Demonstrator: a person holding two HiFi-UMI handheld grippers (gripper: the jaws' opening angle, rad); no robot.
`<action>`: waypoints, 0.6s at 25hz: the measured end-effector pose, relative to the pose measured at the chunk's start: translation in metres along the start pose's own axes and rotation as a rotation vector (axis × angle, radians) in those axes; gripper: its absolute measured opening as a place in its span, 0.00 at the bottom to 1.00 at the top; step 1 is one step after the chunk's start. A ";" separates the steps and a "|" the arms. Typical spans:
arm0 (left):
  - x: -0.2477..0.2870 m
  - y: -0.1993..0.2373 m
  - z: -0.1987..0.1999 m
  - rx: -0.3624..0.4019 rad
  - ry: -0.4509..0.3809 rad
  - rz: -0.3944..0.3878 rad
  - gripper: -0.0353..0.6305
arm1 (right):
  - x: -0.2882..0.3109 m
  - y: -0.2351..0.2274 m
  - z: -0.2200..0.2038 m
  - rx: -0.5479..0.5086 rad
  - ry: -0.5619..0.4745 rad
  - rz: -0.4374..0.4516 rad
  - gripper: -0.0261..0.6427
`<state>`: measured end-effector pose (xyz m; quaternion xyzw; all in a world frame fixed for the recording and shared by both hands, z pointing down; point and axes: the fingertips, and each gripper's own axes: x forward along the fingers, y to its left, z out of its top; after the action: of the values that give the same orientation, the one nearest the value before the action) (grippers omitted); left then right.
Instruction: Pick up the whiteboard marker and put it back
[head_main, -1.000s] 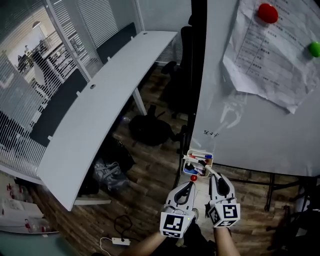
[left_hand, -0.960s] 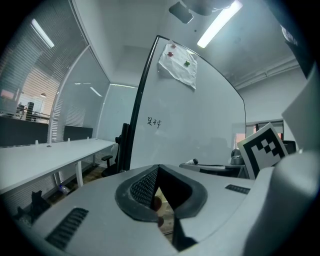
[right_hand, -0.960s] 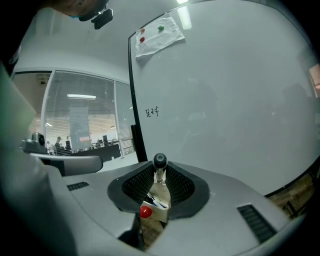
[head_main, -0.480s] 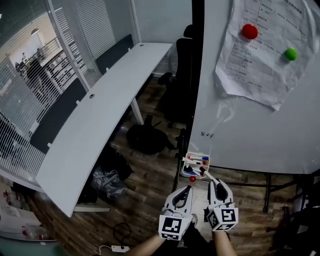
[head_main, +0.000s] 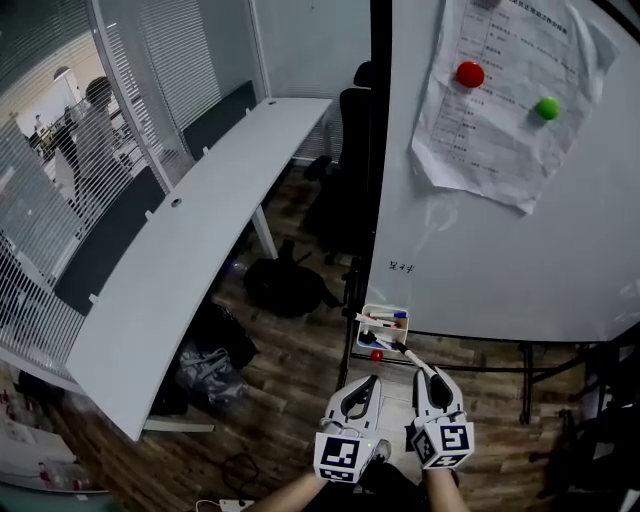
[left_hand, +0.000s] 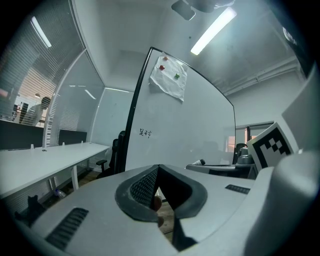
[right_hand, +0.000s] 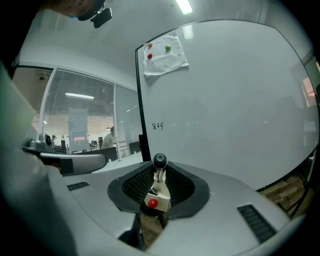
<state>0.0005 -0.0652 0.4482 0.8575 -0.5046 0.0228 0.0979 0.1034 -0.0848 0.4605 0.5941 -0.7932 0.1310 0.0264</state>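
Gripping the whiteboard marker (head_main: 408, 353) by its rear end, the right gripper (head_main: 430, 373) aims its cap at the tray (head_main: 384, 314), apparently just short of it. The left gripper (head_main: 372, 382) is closed and empty.

Nothing legible. Small handwritten scribble (head_main: 401, 266) on whiteboard (head_main: 500, 250) can't be made out; printed sheet (head_main: 490, 120) on it, print too small.

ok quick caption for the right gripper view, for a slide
Right gripper shut on the marker, facing the whiteboard with a sheet pinned near its top corner.
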 end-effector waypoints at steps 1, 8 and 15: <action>-0.001 -0.002 0.001 0.001 -0.001 -0.001 0.06 | -0.003 0.000 0.002 0.001 -0.004 -0.001 0.16; -0.009 -0.022 0.007 0.019 -0.017 -0.003 0.06 | -0.029 -0.003 0.012 0.009 -0.039 0.028 0.16; -0.023 -0.051 0.012 0.030 -0.030 0.021 0.06 | -0.068 -0.018 0.028 0.005 -0.056 0.035 0.16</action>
<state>0.0330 -0.0232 0.4255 0.8538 -0.5145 0.0186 0.0771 0.1433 -0.0321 0.4231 0.5835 -0.8037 0.1168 0.0004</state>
